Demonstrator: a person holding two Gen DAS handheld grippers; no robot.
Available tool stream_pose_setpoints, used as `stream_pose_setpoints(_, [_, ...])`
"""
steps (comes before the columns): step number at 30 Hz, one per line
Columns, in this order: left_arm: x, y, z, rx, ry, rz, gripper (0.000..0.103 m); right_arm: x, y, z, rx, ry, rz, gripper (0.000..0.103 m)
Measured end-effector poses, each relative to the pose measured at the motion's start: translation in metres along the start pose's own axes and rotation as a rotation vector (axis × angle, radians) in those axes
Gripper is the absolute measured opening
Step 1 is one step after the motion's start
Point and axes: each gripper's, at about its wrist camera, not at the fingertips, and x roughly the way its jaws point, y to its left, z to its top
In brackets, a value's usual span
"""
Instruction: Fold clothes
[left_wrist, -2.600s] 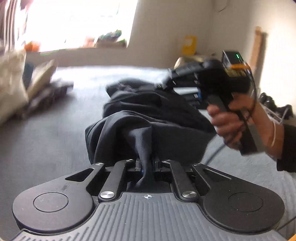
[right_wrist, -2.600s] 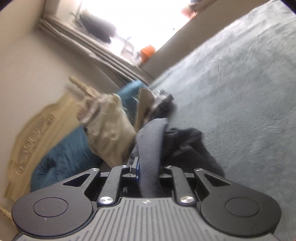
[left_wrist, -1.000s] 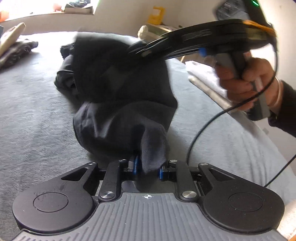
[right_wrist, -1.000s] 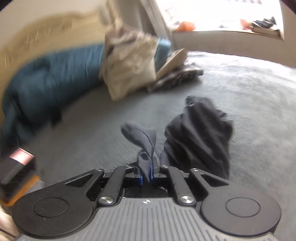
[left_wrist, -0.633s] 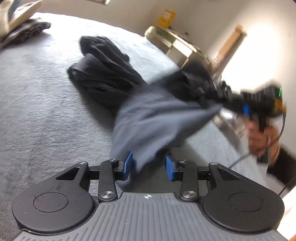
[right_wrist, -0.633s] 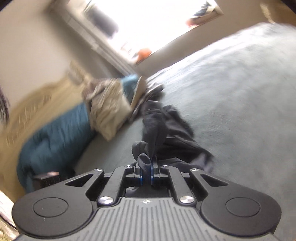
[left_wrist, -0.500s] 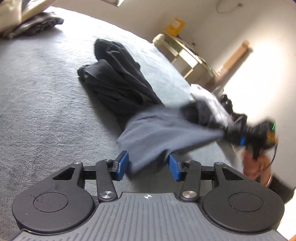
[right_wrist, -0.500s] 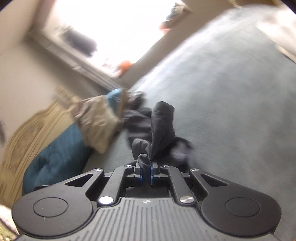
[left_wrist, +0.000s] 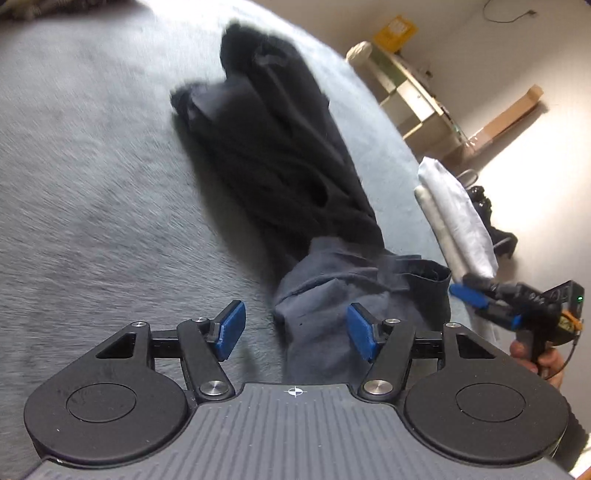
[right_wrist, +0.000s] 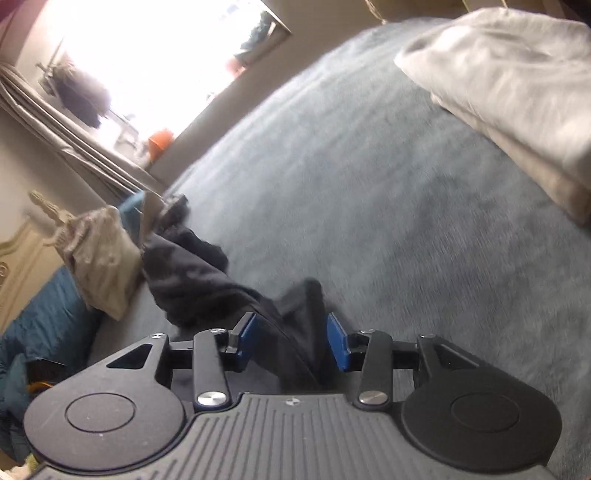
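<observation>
Dark garment (left_wrist: 288, 155), soft, limp and light, lies stretched from far to near on the grey bedcover (left_wrist: 92, 184), its near hem loose between my left gripper (left_wrist: 295, 332) and right gripper (right_wrist: 291, 343), both just opened, best retaken at hem corners.

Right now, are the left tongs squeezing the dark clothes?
Apart. In the left wrist view the left tongs, just opening, stand wide; bed shows beside one pad, and the dark clothes lie loose between them.
</observation>
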Motion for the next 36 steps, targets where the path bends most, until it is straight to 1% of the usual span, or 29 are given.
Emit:
stream_pose_setpoints(1, [0.006,0.000,0.001,-0.015,0.011,-0.003,0.060,0.005,0.009,0.004,-0.051,0.009,0.008,0.046])
stream_pose_setpoints(2, [0.010,-0.004,0.001,-0.012,0.011,-0.005,0.056,0.010,0.018,0.007,-0.101,0.019,0.015,0.046])
stream_pose_setpoints(3, [0.012,-0.009,0.000,0.004,0.006,-0.004,0.054,0.015,0.028,0.010,-0.160,0.031,0.024,0.046])
stream_pose_setpoints(4, [0.013,-0.015,0.000,0.027,0.005,-0.001,0.049,0.023,0.045,0.009,-0.249,0.054,0.036,0.048])
stream_pose_setpoints(6, [0.012,-0.028,-0.002,0.081,0.005,0.015,0.047,0.039,0.077,0.006,-0.427,0.102,0.061,0.055])
stream_pose_setpoints(8, [0.009,-0.034,-0.004,0.122,0.015,0.029,0.047,0.062,0.106,-0.001,-0.603,0.162,0.098,0.069])
stream_pose_setpoints(10, [0.007,-0.040,-0.007,0.163,0.026,0.043,0.047,0.086,0.124,-0.007,-0.745,0.213,0.100,0.074])
stream_pose_setpoints(11, [0.006,-0.041,-0.008,0.177,0.030,0.052,0.046,0.099,0.130,-0.010,-0.802,0.240,0.096,0.075])
stream_pose_setpoints(14, [0.004,-0.040,-0.014,0.201,0.038,0.062,0.045,0.135,0.136,-0.012,-0.892,0.335,0.091,0.075])
stream_pose_setpoints(18, [0.005,-0.040,-0.021,0.241,0.055,0.062,0.045,0.160,0.131,-0.013,-0.921,0.400,0.089,0.075])
stream_pose_setpoints(22, [0.005,-0.041,-0.025,0.299,0.059,0.062,0.046,0.164,0.126,-0.020,-0.900,0.485,0.120,0.067])
stream_pose_setpoints(24, [0.003,-0.039,-0.027,0.313,0.060,0.050,0.046,0.162,0.123,-0.024,-0.898,0.502,0.132,0.064])
stream_pose_setpoints(25, [0.002,-0.037,-0.028,0.320,0.060,0.044,0.046,0.159,0.122,-0.026,-0.892,0.508,0.138,0.057])
stream_pose_setpoints(26, [-0.001,-0.035,-0.028,0.318,0.058,0.036,0.047,0.155,0.119,-0.026,-0.878,0.514,0.144,0.045])
stream_pose_setpoints(27, [-0.004,-0.033,-0.028,0.316,0.057,0.027,0.047,0.153,0.117,-0.026,-0.862,0.519,0.152,0.037])
stream_pose_setpoints(28, [-0.006,-0.030,-0.028,0.314,0.056,0.019,0.048,0.151,0.117,-0.026,-0.851,0.525,0.160,0.021])
stream_pose_setpoints(29, [-0.009,-0.028,-0.029,0.311,0.054,0.010,0.050,0.147,0.117,-0.027,-0.847,0.526,0.170,0.014])
stream_pose_setpoints(32, [-0.024,-0.017,-0.026,0.260,0.031,-0.029,0.053,0.135,0.119,-0.031,-0.835,0.528,0.203,0.008])
stream_pose_setpoints(34, [-0.034,-0.011,-0.023,0.212,0.014,-0.069,0.055,0.123,0.124,-0.039,-0.838,0.544,0.242,0.008])
stream_pose_setpoints(36, [-0.041,-0.005,-0.020,0.170,-0.014,-0.088,0.055,0.112,0.131,-0.050,-0.853,0.575,0.272,0.008])
